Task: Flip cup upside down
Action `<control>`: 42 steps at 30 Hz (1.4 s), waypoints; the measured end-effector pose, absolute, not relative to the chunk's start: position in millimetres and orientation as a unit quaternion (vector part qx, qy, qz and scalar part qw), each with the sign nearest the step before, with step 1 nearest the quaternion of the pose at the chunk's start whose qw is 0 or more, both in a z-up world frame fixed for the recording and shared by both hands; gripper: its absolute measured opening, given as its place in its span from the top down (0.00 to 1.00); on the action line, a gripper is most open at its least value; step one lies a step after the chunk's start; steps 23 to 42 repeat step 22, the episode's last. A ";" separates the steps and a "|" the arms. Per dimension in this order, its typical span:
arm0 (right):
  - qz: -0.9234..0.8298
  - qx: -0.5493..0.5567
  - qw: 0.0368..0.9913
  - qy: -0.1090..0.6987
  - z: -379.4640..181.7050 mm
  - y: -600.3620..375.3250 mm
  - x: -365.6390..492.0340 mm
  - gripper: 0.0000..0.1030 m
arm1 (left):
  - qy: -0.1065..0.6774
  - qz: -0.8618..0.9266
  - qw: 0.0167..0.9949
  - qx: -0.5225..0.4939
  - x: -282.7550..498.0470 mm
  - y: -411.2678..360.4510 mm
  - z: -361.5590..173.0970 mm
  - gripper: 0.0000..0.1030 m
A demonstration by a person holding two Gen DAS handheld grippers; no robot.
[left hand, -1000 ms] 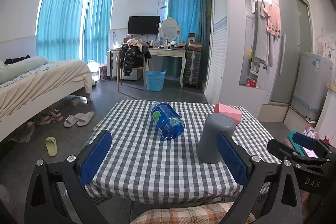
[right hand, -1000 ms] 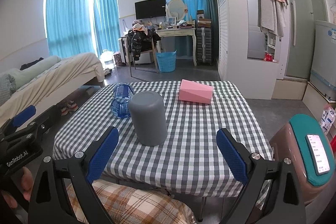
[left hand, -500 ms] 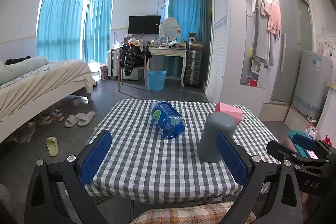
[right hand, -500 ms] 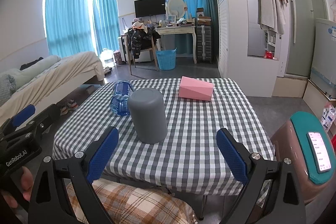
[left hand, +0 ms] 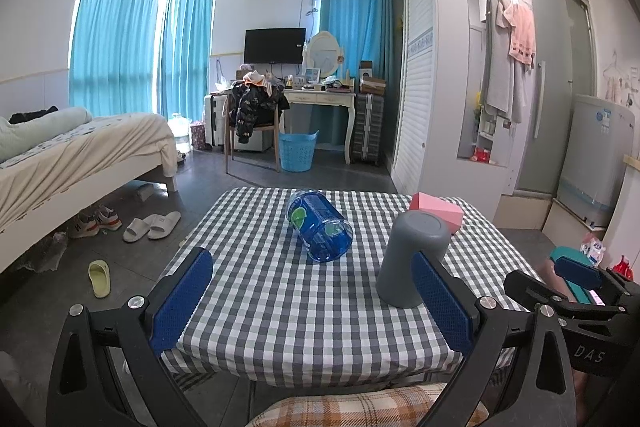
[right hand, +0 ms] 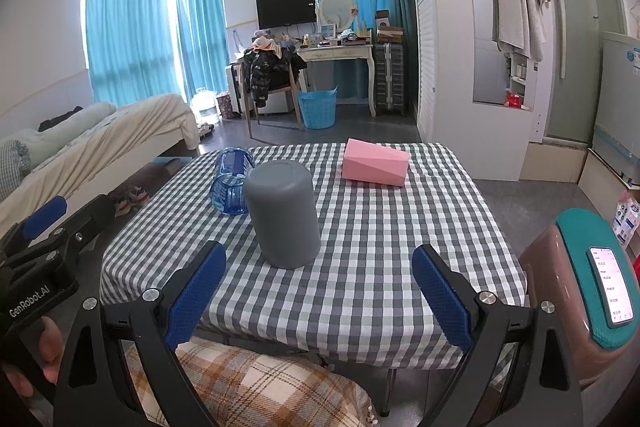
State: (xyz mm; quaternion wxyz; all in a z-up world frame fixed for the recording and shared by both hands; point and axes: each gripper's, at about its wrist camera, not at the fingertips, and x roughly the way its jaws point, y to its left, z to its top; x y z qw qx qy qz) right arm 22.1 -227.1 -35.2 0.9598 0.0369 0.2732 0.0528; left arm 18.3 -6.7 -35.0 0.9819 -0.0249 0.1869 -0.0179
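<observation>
A grey cup (left hand: 412,255) stands mouth-down on the checked tablecloth (left hand: 280,299); it also shows in the right wrist view (right hand: 282,213). A clear blue cup (left hand: 320,229) lies on its side in the middle of the table, behind and left of the grey cup (right hand: 230,183). A pink cup (right hand: 376,167) lies on its side at the far right. My left gripper (left hand: 312,299) is open and empty at the near table edge. My right gripper (right hand: 320,291) is open and empty, in front of the grey cup.
A teal-topped stool with a phone (right hand: 608,283) stands right of the table. A plaid cushion (right hand: 248,383) lies below the near edge. A bed (left hand: 80,155) and slippers (left hand: 152,225) are to the left, a desk and chair (left hand: 256,119) behind.
Both grippers have edged slightly closer to the table and stay open. The cups have not moved.
</observation>
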 end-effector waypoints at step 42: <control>0.051 0.038 0.959 0.277 -37.8 -227.6 22.4 0.08 | 0.187 -0.017 0.982 -0.022 19.9 -5.6 -36.3 0.00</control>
